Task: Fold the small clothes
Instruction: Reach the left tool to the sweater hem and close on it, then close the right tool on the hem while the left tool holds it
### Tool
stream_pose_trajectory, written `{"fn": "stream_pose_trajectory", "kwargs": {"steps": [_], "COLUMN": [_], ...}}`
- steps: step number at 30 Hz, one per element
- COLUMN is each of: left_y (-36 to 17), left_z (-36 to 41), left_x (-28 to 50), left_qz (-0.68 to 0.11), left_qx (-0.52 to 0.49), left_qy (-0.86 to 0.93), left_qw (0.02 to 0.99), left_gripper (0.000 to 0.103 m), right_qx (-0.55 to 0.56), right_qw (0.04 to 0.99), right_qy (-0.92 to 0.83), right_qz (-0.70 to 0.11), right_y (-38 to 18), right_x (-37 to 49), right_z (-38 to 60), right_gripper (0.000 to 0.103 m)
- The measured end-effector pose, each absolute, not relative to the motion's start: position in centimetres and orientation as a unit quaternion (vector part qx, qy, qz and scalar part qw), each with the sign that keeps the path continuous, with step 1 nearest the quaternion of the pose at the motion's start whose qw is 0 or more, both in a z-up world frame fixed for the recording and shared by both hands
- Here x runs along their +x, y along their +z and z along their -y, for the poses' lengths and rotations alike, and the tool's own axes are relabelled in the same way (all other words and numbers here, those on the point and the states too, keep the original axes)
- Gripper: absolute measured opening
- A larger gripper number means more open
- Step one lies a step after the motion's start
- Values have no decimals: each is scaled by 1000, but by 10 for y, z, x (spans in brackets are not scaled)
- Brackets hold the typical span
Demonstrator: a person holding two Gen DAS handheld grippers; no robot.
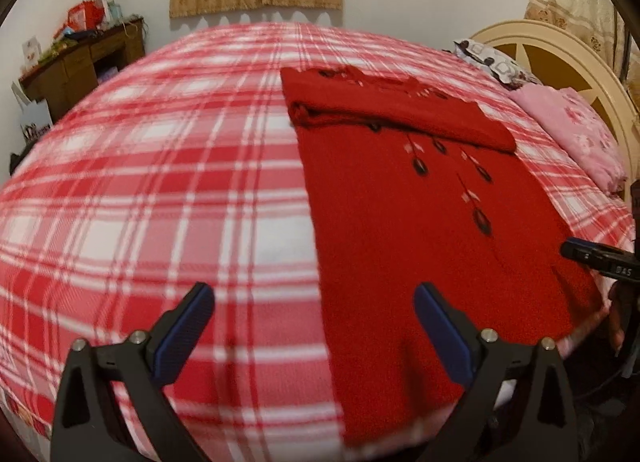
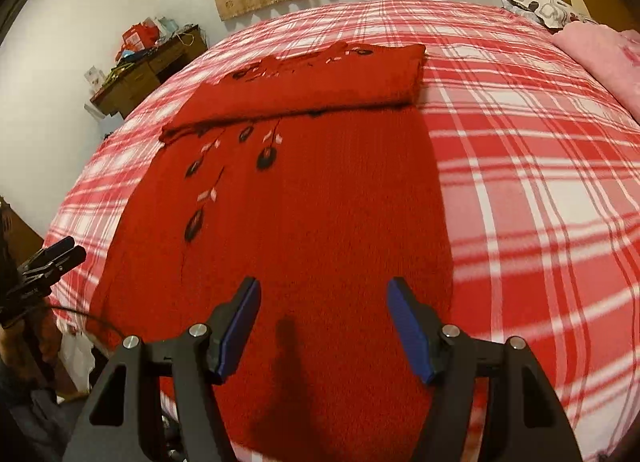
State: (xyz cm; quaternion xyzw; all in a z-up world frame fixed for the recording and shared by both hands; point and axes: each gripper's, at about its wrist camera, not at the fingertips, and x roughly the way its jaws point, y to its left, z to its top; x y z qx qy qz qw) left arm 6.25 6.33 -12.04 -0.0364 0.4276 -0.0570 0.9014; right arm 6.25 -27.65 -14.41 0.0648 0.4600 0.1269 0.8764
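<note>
Plaid bedspread (image 1: pixel 160 189) carries a red knit sweater (image 2: pixel 304 221), its upper part folded into a band across the chest; the hem runs out of view behind the tongs. Left tongs (image 1: pixel 314 312) and right tongs (image 2: pixel 323 306) hover apart, empty. Motion blur softens the embroidery.

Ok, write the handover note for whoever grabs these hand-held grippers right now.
Left hand-held gripper: open, empty, over the near left edge of the red sweater.
Right hand-held gripper: open, empty, over the sweater's near end.
Sweater lies flat on the plaid bedspread, hem end toward you.
Done: sleeves appear folded across the chest at the far end.
Left: probably grip the near hem with both grippers, fold it up toward the collar, then tidy the bundle.
Pink folded blanket and pillow sit by the headboard, clear of the sweater.
</note>
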Motion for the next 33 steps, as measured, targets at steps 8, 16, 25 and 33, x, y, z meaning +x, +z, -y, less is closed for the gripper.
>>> {"fn": "stream_pose_trajectory", "kwargs": {"steps": [8, 16, 25, 33], "left_y": [-134, -142, -153, -141], "left_z": [-59, -58, -48, -51], "left_x": [44, 41, 38, 31], "left_qz": [-476, -492, -524, -502], "left_qx": [-92, -113, -118, -106], "left_qy": [-107, -115, -144, -151], "left_qw": [868, 855, 831, 845], "left_gripper": [76, 68, 36, 11], "right_qx": [76, 79, 87, 91], "right_qw": [880, 881, 882, 883], "right_qy": [123, 129, 115, 101], "right_qz": [-453, -449, -448, -448], "right_y": [-145, -144, -144, -141], "right_x": [47, 43, 31, 22], "right_z": [280, 277, 290, 306], "right_gripper": [67, 67, 67, 67]}}
